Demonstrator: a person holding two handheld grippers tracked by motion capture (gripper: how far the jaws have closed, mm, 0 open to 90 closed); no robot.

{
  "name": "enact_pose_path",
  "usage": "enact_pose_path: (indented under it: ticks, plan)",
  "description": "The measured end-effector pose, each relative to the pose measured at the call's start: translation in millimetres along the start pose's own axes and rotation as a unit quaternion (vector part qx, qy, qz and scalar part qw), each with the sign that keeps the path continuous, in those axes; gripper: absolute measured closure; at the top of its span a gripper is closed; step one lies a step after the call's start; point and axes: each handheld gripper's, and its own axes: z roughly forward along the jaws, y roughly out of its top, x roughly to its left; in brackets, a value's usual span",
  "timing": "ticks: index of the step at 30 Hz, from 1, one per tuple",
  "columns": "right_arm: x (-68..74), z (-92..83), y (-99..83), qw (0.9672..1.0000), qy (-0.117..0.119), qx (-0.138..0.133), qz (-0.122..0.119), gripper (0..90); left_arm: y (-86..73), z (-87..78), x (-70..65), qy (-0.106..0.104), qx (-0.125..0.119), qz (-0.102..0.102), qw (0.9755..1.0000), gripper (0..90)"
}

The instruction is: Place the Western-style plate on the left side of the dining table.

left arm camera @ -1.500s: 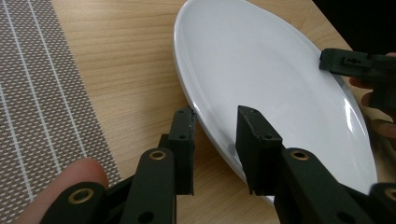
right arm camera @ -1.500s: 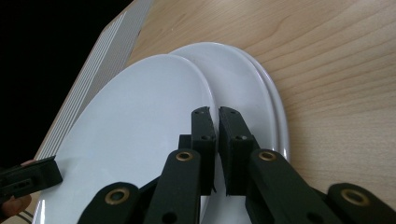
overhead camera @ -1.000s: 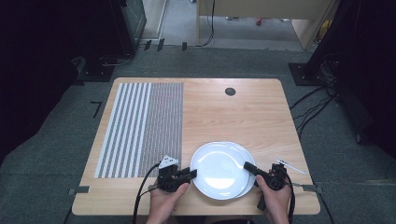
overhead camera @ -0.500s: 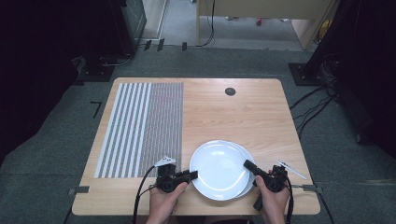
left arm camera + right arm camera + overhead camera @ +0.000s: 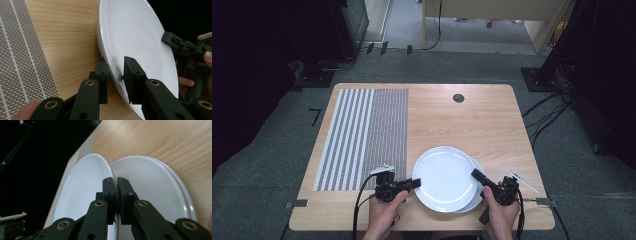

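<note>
At the near edge of the counter [image 5: 432, 115], both grippers have hold of the top plate [image 5: 444, 177]. The left gripper [image 5: 412, 184] has just been closing and now pinches the plate's left rim between its jaws, rim plainly sandwiched in the left gripper view [image 5: 115, 75]. The right gripper [image 5: 475, 174] is clamped on the opposite rim, jaws nearly touching with the thin edge between them in the right gripper view [image 5: 116, 185].

So the grasp looks done on both sides. What's left, by my reading, is the carry: the top plate has to come off the stack and go somewhere, perhaps onto the striped mat [image 5: 362, 137] to the left, though that's a guess.

The lower plate [image 5: 478, 187] sits beneath, peeking out to the right and near side, so the top one is already offset leftward. From the right gripper view the top plate seems tilted up off the lower one, but from above I can't quite tell how much.

Being round, the plate has no long axis; its open face points up, and the grip line runs left to right across it.
</note>
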Motion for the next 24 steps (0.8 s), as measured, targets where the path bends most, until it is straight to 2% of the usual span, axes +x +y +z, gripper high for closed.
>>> enact_pose_path:
  ticks: [7,9,14,19,22,23,24]
  plan:
    - [14.3,4.1,-0.1,0.9999,0.013,0.000,0.003,86.6,13.5,-17.4,-0.7,0.002,-0.009,0.012,0.9999,75.9]
    - [24.0,7.7,-1.2,0.9998,0.018,0.003,-0.003,86.5,16.1,-23.9,0.4,0.006,-0.015,0.015,0.9998,75.9]
    - [38.1,15.6,-2.8,0.9996,0.023,0.007,-0.013,86.6,19.1,-40.6,10.1,0.007,-0.034,0.006,0.9994,76.1]
    - [60.2,35.0,-3.4,0.9991,0.028,0.017,-0.028,87.0,27.5,-57.3,26.1,0.012,-0.046,-0.009,0.9988,76.0]
    - [71.8,46.3,-1.8,0.9987,0.033,0.019,-0.036,87.0,32.4,-63.5,29.7,0.015,-0.054,-0.010,0.9984,76.0]
    - [75.8,49.7,-1.1,0.9985,0.036,0.019,-0.036,87.0,37.0,-70.5,32.4,0.017,-0.063,-0.011,0.9978,76.1]
    - [75.8,49.7,-1.1,0.9985,0.036,0.019,-0.036,87.0,37.0,-70.5,32.4,0.017,-0.063,-0.011,0.9978,76.1]
